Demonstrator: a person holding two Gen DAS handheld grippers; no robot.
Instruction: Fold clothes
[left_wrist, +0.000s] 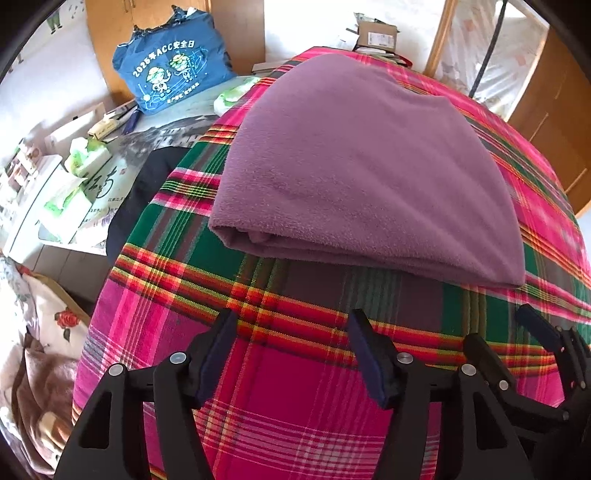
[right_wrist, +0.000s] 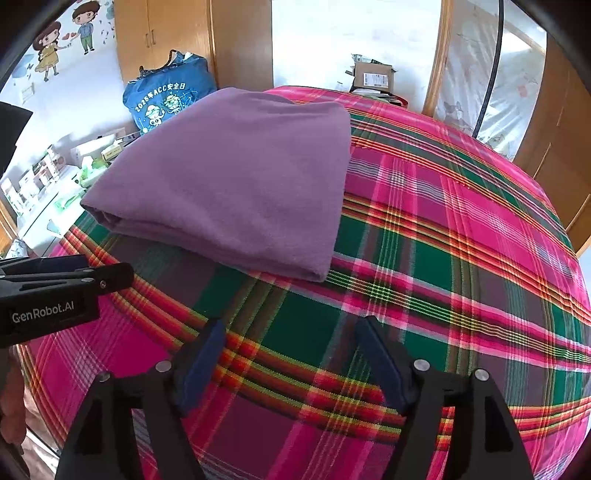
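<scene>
A purple fleece garment lies folded into a thick, flat stack on the pink and green plaid bed cover. Its folded layers face me. My left gripper is open over bare plaid just short of the garment's near edge, with nothing between its blue pads. My right gripper is also open and empty, hovering over the plaid below the garment's near right corner. In the left wrist view the right gripper shows at the lower right. In the right wrist view the left gripper shows at the left edge.
A blue printed bag stands beyond the bed by a wooden wardrobe. A cardboard box sits at the far end. Tissue packs crowd a white cabinet at the left. Floral bedding lies beside the bed.
</scene>
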